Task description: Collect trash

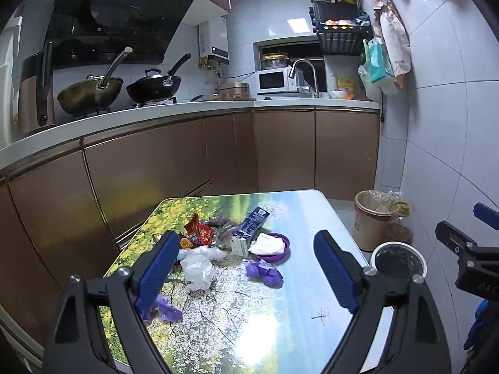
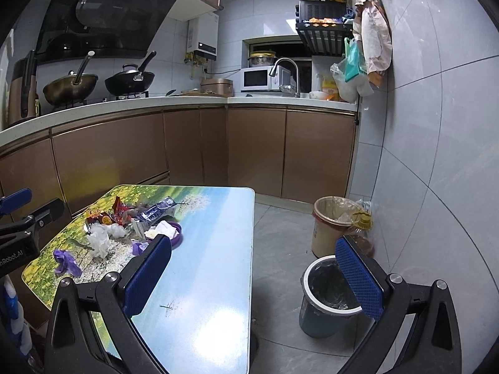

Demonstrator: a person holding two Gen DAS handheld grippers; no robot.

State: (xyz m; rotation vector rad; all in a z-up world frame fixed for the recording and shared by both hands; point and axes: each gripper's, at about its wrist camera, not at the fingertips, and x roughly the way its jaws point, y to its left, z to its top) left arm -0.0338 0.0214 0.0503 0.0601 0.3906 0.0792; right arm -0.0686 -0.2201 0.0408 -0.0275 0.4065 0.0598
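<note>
Trash lies in a heap on the landscape-print table [image 1: 312,218] [image 2: 218,218]: red snack wrappers [image 1: 198,232] [image 2: 118,210], a blue-and-white carton [image 1: 248,227] [image 2: 152,212], white crumpled plastic [image 1: 198,268] [image 2: 99,241], purple scraps [image 1: 265,272] [image 2: 65,261], and a purple bowl [image 1: 274,247] [image 2: 176,238] holding white paper. My left gripper [image 1: 246,269] hangs open above the table's near part, nothing between its fingers. My right gripper [image 2: 254,275] is open too, over the table's right edge. A grey bin [image 2: 327,299] [image 1: 399,260] lined with a black bag stands on the floor to the right.
A beige lined bin [image 2: 335,224] [image 1: 372,218] and an oil bottle [image 2: 361,230] stand by the tiled wall. Brown cabinets [image 2: 187,146] and a counter with woks [image 1: 90,92], a microwave [image 1: 276,81] and a tap run behind the table. Grey floor lies between table and bins.
</note>
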